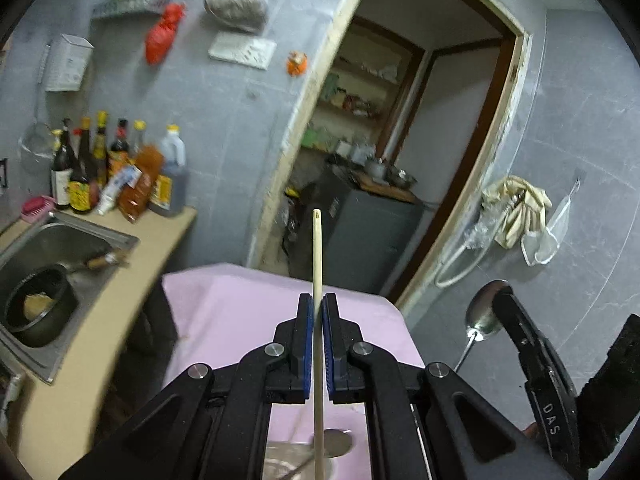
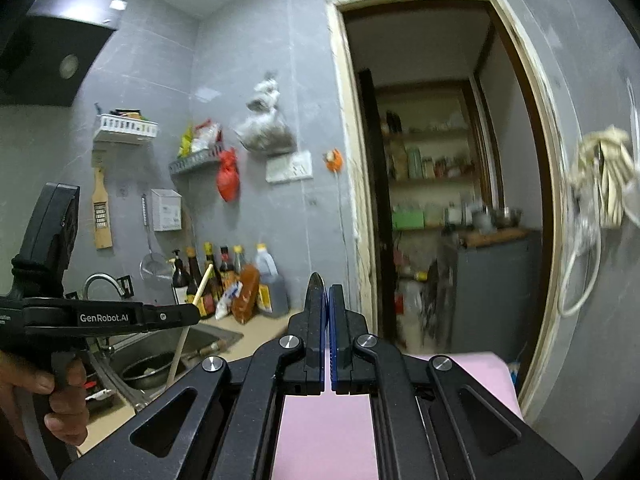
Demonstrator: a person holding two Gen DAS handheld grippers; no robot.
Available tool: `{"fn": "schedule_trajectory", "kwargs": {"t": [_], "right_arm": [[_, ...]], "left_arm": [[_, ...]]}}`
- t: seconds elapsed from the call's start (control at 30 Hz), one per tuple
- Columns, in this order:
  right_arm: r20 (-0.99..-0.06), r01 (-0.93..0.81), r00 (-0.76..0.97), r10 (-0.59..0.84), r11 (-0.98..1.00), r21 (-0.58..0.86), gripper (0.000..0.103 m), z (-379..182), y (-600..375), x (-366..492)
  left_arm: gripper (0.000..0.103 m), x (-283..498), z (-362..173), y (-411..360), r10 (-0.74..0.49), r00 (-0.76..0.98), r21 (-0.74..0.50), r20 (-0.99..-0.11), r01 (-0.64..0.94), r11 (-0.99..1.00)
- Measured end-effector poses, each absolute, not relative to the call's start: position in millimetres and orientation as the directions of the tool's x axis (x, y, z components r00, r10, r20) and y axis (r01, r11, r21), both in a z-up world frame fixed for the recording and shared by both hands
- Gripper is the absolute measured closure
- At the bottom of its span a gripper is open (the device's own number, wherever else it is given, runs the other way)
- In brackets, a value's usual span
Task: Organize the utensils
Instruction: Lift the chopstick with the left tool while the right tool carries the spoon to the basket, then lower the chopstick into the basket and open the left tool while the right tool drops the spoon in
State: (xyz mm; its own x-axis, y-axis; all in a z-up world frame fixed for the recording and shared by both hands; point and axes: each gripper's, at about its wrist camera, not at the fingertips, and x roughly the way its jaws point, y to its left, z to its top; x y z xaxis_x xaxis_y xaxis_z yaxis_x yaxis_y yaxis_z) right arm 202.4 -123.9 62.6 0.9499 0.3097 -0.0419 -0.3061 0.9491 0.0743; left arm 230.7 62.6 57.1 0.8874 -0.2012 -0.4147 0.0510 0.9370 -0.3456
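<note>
Chopstick (image 1: 317,320) stands clamped upright between left tongs (image 1: 318,308), tip protruding above.

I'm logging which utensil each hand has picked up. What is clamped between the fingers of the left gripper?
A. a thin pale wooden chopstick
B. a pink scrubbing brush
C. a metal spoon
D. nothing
A: in the left wrist view the left gripper has its blue-padded fingers closed on a thin pale wooden chopstick that sticks out ahead of them.
</note>
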Motion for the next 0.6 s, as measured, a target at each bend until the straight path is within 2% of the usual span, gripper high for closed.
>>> {"fn": "schedule_trajectory", "kwargs": {"t": [0.2, 0.43, 0.6], "right_arm": [[0.026, -0.278, 0.960, 0.278, 0.961, -0.017, 0.101, 66.8, -80.3, 171.6], [-0.051, -0.234, 0.972, 0.230, 0.967, -0.098, 0.101, 42.6, -56.7, 165.7], [-0.102, -0.202, 0.977, 0.190, 0.971, -0.128, 0.101, 21.9, -53.6, 168.4]], "left_arm": [[0.098, 206.9, 44.6, 103.7, -0.144, 0.926, -0.357, -0.349, 0.011, 0.934], [0.098, 190.3, 16.5, 129.4, -0.077, 0.949, -0.379, -0.307, -0.048, 0.924], [0.098, 184.5, -4.3, 137.8, -0.011, 0.969, -0.380, -0.246, -0.086, 0.921]]}}
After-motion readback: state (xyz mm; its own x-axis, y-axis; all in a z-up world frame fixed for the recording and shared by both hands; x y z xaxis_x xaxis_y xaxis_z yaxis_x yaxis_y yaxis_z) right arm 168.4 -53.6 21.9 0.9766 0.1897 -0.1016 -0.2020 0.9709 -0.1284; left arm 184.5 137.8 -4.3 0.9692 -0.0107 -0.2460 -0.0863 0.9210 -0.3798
